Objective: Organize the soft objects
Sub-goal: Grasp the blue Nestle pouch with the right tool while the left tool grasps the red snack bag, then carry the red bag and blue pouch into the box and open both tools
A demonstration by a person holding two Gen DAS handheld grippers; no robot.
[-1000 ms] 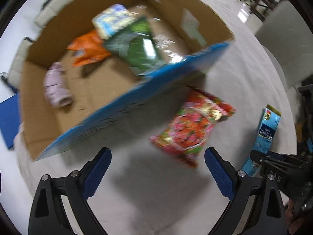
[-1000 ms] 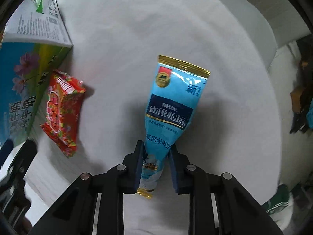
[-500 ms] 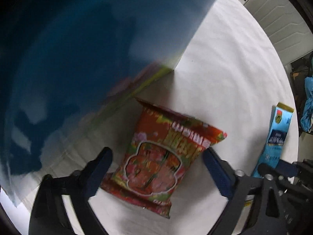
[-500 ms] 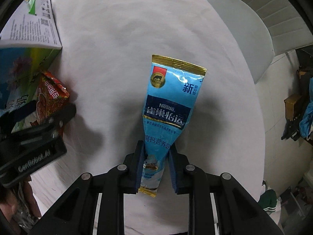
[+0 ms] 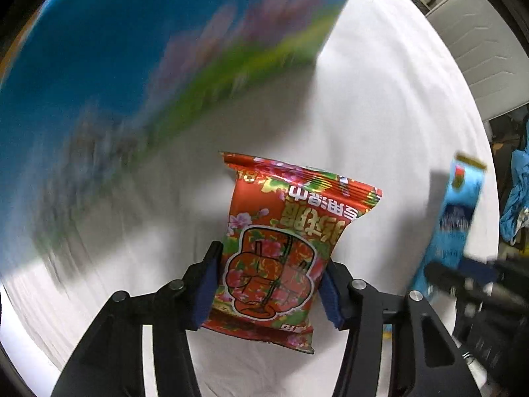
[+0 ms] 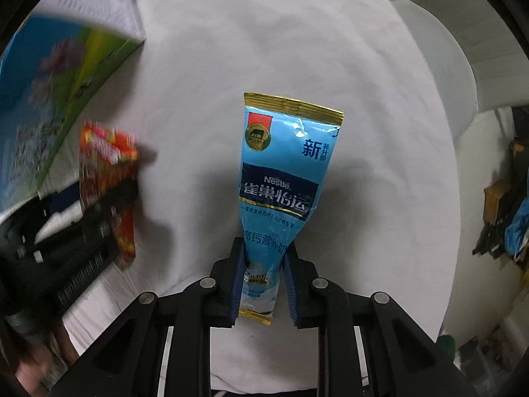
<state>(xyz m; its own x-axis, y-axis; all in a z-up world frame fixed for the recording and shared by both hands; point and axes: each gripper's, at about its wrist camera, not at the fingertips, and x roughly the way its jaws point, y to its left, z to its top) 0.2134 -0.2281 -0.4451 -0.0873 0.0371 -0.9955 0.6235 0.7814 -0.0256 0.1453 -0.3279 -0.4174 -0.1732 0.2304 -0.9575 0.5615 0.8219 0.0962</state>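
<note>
My left gripper [image 5: 269, 284] squeezes the red snack bag [image 5: 284, 248] and my right gripper [image 6: 263, 284] pinches the blue milk pouch [image 6: 281, 178], so I should lift both gently toward the box [image 5: 132, 49] ahead on my left.

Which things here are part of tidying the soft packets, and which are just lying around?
Part of the job:
red snack packet, in the left gripper
blue Nestle sachet, in the right gripper
printed cardboard box

Just lying about:
white tablecloth
blue cloth, off the table
</note>
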